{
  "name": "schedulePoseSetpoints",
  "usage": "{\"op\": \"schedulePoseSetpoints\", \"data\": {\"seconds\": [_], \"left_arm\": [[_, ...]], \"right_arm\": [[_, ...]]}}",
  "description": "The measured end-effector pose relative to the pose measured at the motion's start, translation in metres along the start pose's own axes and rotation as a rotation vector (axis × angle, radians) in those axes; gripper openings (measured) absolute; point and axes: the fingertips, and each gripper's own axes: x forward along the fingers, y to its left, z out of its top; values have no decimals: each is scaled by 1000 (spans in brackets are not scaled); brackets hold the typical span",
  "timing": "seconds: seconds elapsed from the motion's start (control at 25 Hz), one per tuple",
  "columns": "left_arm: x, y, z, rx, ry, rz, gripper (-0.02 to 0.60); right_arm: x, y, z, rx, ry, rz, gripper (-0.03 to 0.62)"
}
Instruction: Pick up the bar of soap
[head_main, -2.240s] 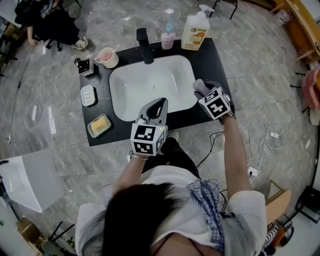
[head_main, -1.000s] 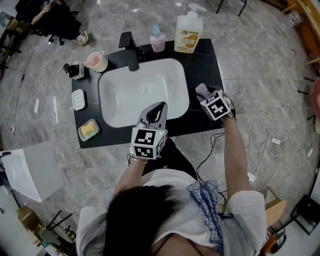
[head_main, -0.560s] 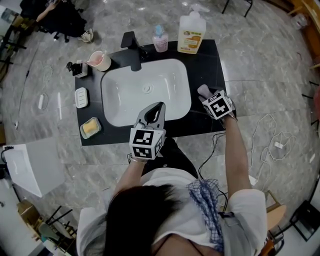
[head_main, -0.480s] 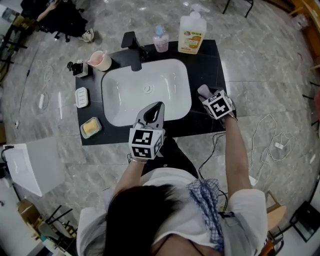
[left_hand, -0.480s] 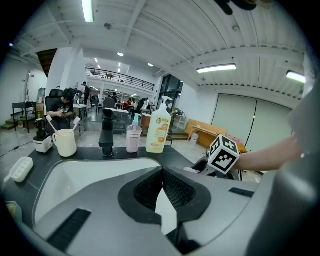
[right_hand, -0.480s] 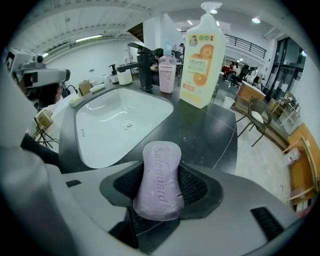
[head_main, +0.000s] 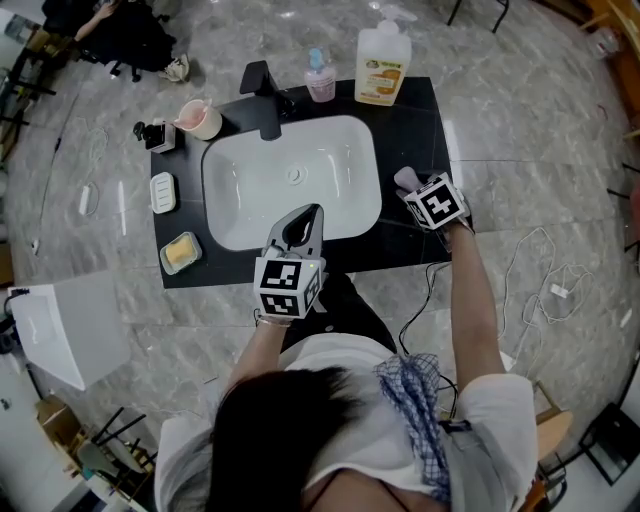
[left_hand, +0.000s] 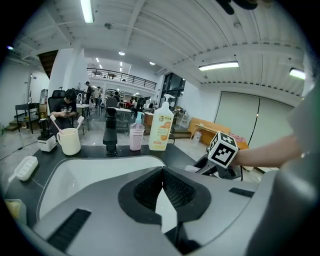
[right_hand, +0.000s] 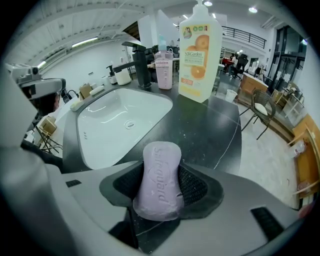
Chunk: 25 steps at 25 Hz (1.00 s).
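Little shift; soap (right_hand: 159, 182) still in jaws

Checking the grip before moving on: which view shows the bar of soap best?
The right gripper view: the bar of soap fills the centre, clamped in the right hand-held gripper, its lettering visible. The head view shows only its pale end past that gripper. The left gripper view barely shows it.
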Motion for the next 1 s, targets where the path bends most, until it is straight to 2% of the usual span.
{"op": "schedulePoseSetpoints", "data": {"seconds": [0.36, 1.0], "left_arm": [[-5, 17, -5, -24, 4, 47, 11], [-3, 12, 1, -17, -11, 25, 11]], "right_arm": [[0, 1, 0, -3, 8, -11, 229], [-5, -1, 4, 0, 20, -34, 232]]}}
